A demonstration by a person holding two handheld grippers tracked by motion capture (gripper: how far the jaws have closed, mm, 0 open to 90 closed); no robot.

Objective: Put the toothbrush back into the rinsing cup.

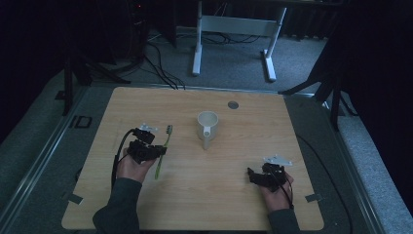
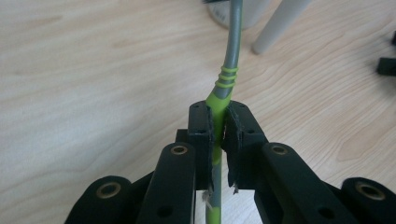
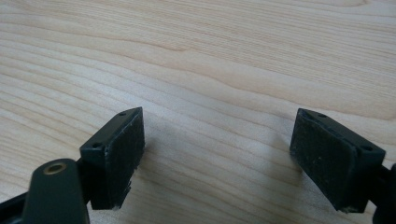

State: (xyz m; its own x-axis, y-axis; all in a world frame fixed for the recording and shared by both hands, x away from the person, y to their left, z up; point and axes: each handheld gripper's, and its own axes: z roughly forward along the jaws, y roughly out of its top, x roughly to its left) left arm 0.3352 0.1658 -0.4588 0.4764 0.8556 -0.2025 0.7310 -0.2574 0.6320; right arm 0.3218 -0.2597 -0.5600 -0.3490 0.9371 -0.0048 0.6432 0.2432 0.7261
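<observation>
Sleeves: I wear dark grey-blue long sleeves, snug down to my wrists.
My left claw (image 1: 157, 151): a matte black body of chunky links, topped by a pale grey three-cornered plate.
Left cable: a black lead loops out from the body and curves back along my forearm.
Left links: seen in the left gripper view, rounded black arms with brass-ringed pivot holes and small dark screw holes.
Left pads (image 2: 205, 135): flat black blocks faced with rough, frayed dark lining.
My right claw (image 1: 250, 174): the same black build, grey plate on top, thin black cable trailing over my hand.
Right pads (image 3: 122, 156): rectangular, coarse black faces, two screw holes along each top edge.
</observation>
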